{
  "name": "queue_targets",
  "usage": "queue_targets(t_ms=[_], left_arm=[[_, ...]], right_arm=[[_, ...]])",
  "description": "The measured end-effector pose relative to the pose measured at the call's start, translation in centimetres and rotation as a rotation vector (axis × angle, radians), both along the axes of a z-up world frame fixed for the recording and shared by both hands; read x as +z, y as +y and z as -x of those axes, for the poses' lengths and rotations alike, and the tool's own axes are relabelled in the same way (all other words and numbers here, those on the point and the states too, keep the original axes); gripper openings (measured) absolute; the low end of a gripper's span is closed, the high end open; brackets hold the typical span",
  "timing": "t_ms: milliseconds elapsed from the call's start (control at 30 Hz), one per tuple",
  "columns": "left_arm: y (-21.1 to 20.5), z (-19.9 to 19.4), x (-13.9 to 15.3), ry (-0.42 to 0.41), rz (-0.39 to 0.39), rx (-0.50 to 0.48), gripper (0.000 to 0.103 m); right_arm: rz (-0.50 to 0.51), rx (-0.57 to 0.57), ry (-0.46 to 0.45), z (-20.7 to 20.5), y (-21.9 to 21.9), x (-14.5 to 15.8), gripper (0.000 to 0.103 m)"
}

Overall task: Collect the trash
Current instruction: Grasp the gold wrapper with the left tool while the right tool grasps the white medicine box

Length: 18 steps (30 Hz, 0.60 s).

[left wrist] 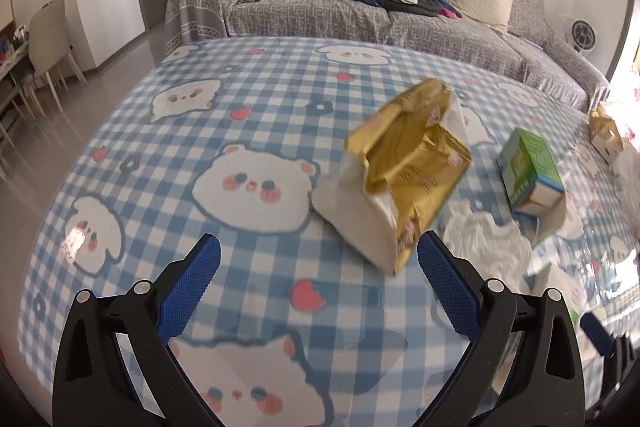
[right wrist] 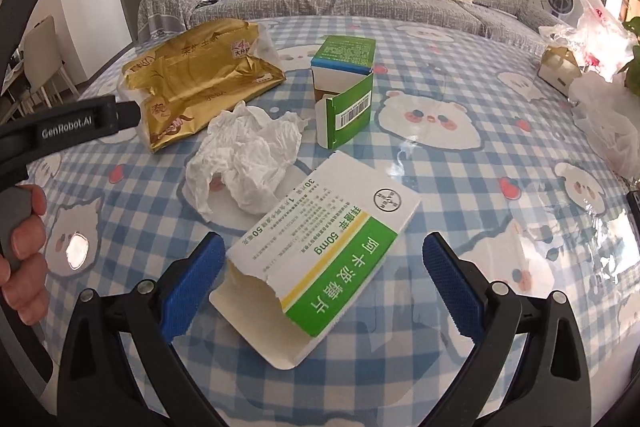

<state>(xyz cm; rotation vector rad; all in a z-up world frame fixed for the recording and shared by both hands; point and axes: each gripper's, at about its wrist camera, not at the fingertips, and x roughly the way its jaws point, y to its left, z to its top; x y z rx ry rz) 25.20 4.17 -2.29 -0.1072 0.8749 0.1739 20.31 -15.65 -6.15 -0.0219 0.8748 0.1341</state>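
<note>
With our right tool point(right wrist: 320, 283) spread wide around the torn medicine box point(right wrist: 320, 259) lying flat on the worktop point(right wrist: 460, 187), we judge it light, crushable, best pinched across its long edges.

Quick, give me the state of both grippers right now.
Left gripper: open, holding nothing; the gold tissue pack lies just ahead of its fingertips.
Right gripper: open, holding nothing; the torn white-and-green medicine box lies between its fingers, ungripped.
</note>
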Motion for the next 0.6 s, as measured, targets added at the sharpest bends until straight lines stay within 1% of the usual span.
queue_targets(t_ms=[133, 233, 300, 433, 533, 600], left_arm=[[-0.1, -1.7, -0.2, 0.003, -0.004, -0.002, 0.097], [-0.2, -2.7, -0.4, 0.008, 0.002, 0.001, 0.097], [-0.3, -3.1, -0.6, 0.012, -0.001, -0.001, 0.097], [-0.5, -4.1, -1.4, 0.030, -0.007, 0.003, 0.094], [-0.4, -4.6, -1.9, 0.044, -0.002, 0.008, 0.088], [-0.5, -4.9, -2.2, 0.054, -0.008, 0.007, 0.084]], right_arm=[[0.020, -0.007, 0.000, -0.6, 0.5, 0.0, 0.095], [-0.002, -0.010, 0.012, -1.1, 0.3, -0.2, 0.095], [0.007, -0.017, 0.019, -1.5, 0.4, -0.4, 0.095], [0.019, -0.021, 0.045, -2.0, 0.3, -0.9, 0.095], [0.035, -0.024, 0.049, -2.0, 0.0, -0.9, 0.089], [0.042, -0.024, 0.054, -2.0, -0.4, -0.8, 0.083]])
